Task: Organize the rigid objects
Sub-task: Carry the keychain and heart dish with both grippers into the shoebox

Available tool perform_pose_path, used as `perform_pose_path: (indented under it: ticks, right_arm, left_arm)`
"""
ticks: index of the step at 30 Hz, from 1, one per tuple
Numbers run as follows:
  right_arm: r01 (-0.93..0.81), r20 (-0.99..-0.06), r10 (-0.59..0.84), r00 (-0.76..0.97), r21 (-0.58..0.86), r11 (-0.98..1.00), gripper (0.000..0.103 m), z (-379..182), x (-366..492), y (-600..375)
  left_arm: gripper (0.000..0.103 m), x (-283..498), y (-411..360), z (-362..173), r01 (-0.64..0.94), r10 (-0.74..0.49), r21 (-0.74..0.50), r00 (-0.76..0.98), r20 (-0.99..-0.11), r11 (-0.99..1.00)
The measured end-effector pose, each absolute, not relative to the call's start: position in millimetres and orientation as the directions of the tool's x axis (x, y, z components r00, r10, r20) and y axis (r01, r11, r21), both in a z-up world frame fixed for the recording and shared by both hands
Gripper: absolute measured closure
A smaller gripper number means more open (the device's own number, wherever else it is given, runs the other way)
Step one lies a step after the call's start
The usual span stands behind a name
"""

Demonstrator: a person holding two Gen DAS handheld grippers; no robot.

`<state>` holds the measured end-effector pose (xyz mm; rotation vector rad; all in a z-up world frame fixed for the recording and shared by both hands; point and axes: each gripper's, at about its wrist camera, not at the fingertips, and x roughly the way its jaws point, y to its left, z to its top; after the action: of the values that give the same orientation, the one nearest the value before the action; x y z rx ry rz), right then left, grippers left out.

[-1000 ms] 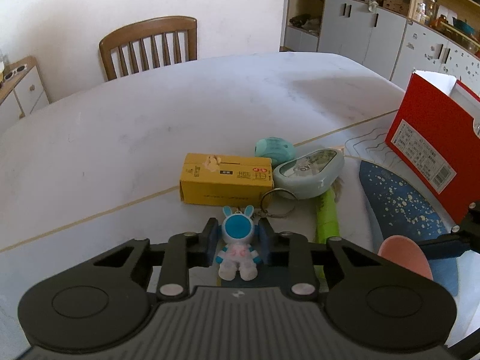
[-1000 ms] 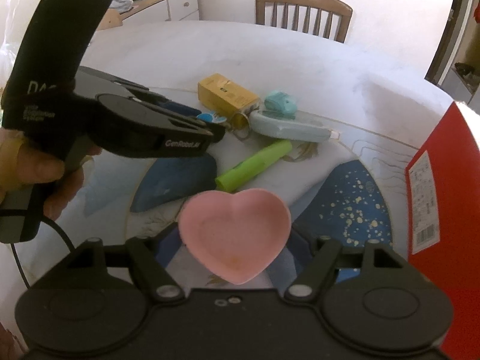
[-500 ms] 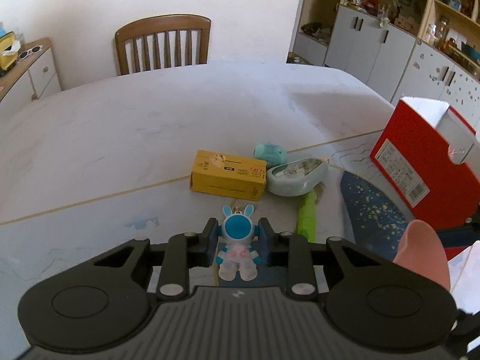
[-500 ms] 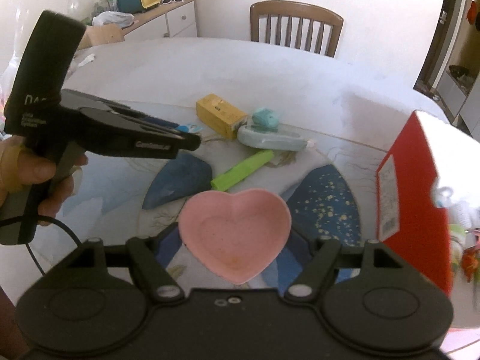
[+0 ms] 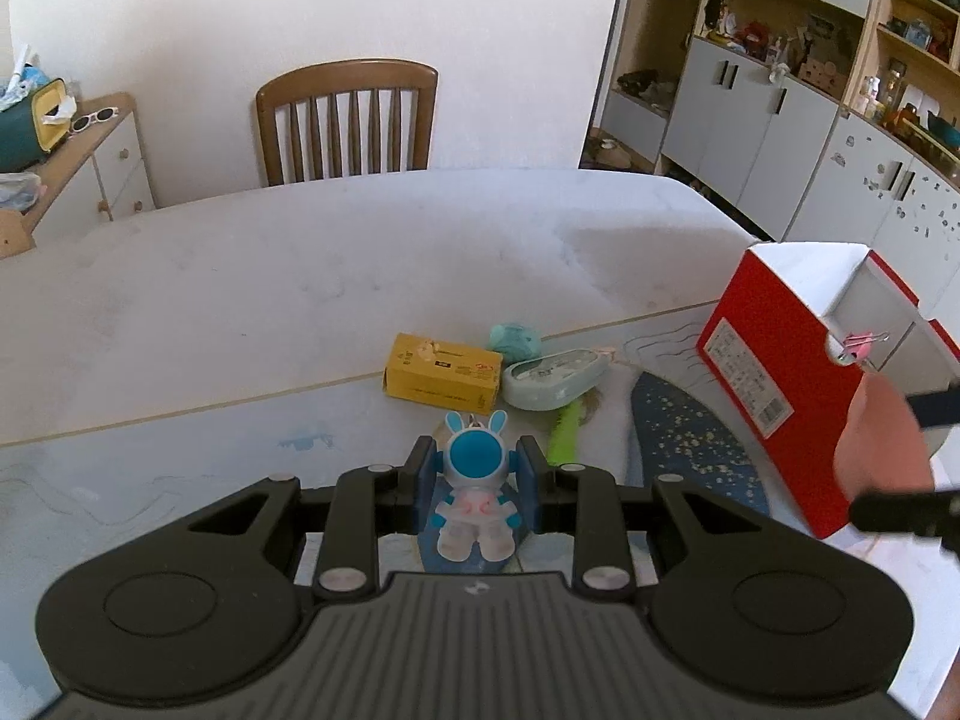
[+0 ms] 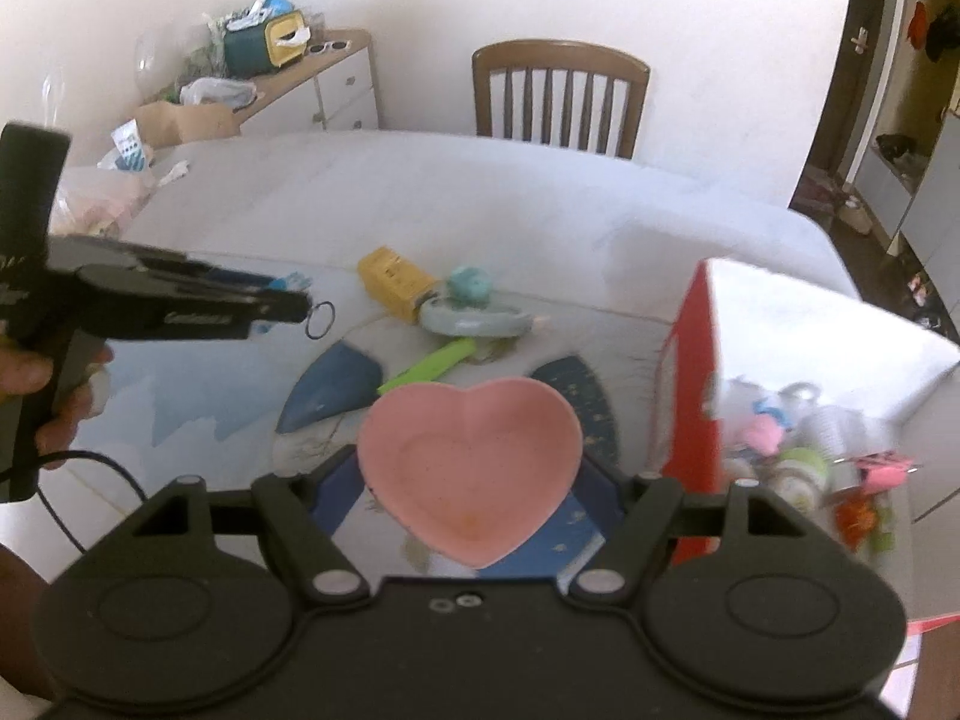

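My left gripper (image 5: 477,471) is shut on a small blue-and-white rabbit astronaut keychain (image 5: 476,495), held up above the table; its ring (image 6: 319,320) dangles in the right wrist view. My right gripper (image 6: 471,471) is shut on a pink heart-shaped dish (image 6: 471,462), also lifted, beside the open red box (image 6: 690,396). That red box (image 5: 780,384) stands at the right and holds several small items (image 6: 798,450). On the table lie a yellow carton (image 5: 443,380), a teal round object (image 5: 516,339), a pale green case (image 5: 555,381) and a green marker (image 5: 565,435).
The white table (image 5: 300,276) carries a mat with blue shapes (image 5: 684,432). A wooden chair (image 5: 348,117) stands at the far edge. A sideboard with clutter (image 6: 288,78) is at the left, cabinets (image 5: 780,114) at the right. A hand (image 6: 42,384) holds the left gripper.
Both grippers have risen and drawn back from the table, each keeping its object. The right gripper with the heart dish has come closer to the red box, whose inside now shows.
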<state>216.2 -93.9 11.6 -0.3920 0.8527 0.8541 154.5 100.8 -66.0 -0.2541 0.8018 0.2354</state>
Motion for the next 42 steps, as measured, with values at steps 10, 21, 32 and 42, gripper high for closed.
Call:
perform_pose_path:
  ticks: [10,21,32,42]
  right_arm:
    - [-0.765,-0.759,0.493,0.426,-0.011,0.644,0.029,35,255,-145]
    - [-0.746,-0.750,0.482,0.453,-0.023,0.665,0.029,36,301,-203]
    - [-0.713,-0.754,0.458,0.471,-0.020,0.701,0.029,26,345,-263]
    - [-0.697,-0.780,0.414,0.469,-0.039,0.716,0.029,6,381,-293]
  left_arm:
    - [0.075,163,61,-34,-0.302,0.129,-0.116,0.681,-0.721,0.946]
    - [0.075,208,-1,-3,-0.254,0.110,-0.109,0.715,-0.691,0.961]
    - [0.075,276,-69,29,-0.158,0.053,-0.101,0.752,-0.657,0.982]
    - [0.075,340,-129,24,-0.037,-0.033,-0.088,0.733,-0.680,0.995]
